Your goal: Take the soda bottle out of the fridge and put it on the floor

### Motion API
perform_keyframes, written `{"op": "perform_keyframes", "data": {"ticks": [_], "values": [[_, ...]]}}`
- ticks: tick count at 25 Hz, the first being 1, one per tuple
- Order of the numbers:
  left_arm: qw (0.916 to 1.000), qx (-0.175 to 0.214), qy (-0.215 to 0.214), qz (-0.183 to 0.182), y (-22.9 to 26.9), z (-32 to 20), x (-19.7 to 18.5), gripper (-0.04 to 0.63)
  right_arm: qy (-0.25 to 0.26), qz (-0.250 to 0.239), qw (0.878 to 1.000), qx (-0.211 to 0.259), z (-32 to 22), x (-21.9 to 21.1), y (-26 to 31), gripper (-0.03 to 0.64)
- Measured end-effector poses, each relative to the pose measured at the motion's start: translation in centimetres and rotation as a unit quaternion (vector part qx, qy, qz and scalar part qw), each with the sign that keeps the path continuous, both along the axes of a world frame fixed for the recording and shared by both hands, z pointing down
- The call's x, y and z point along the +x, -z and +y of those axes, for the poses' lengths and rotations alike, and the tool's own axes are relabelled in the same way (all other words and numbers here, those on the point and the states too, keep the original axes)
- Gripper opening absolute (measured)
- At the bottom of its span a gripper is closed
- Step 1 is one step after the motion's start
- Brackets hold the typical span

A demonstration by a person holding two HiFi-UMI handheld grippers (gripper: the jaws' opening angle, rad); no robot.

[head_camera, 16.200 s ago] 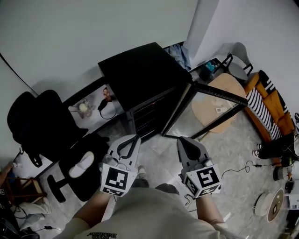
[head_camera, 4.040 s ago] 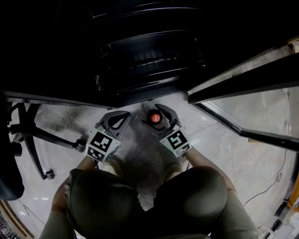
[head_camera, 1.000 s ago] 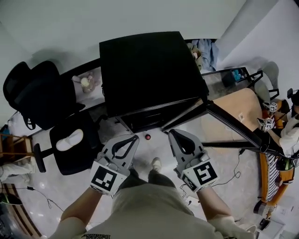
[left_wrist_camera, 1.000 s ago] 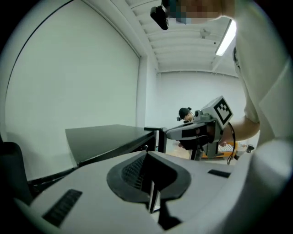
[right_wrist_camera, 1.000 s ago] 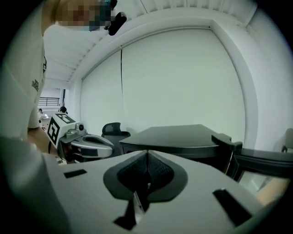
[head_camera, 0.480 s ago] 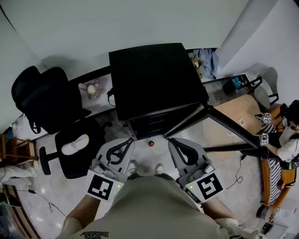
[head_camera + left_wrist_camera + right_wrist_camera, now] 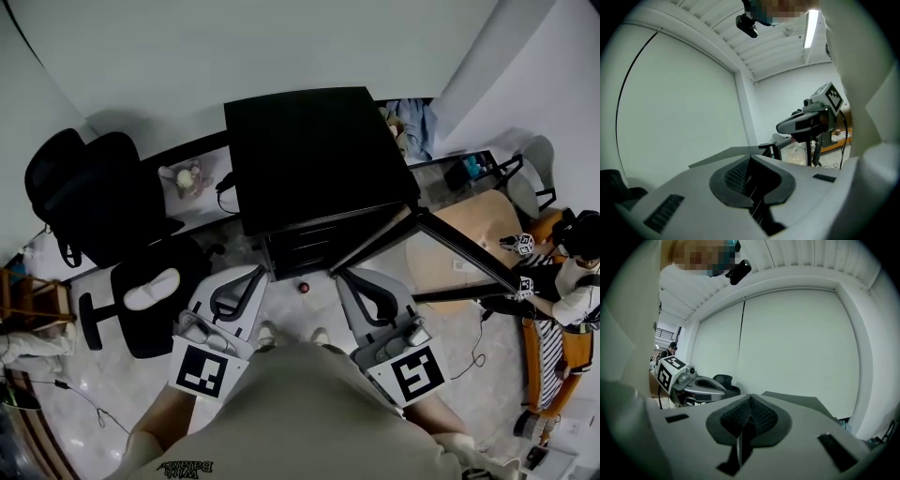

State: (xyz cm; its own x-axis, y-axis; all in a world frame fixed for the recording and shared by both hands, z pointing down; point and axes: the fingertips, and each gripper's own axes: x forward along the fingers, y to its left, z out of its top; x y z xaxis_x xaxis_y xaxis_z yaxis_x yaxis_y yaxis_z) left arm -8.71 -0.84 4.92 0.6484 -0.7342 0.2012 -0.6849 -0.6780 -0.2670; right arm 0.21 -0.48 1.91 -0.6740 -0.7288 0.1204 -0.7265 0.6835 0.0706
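While the bottle sits on the floor before the fridge, left gripper and right gripper hover with jaws pressed together, empty.

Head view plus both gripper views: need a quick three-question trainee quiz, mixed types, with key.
1. True or false: the fridge door is shut.
2. Where is the soda bottle? A) inside the fridge B) on the floor in front of the fridge C) on top of the fridge
3. What do the left gripper and right gripper hold?
Key: 1 false; 2 B; 3 nothing, both have their jaws shut and empty.
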Motion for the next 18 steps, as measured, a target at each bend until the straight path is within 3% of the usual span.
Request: {"op": "perform_keyframes", "data": {"ticks": [18], "values": [[0.9999,-0.007,0.005,0.014,0.7,1.2,-2.1,0.006,-0.015,0.018,1.0,0.0,1.3,-1.3,-0.4,-0.003]]}}
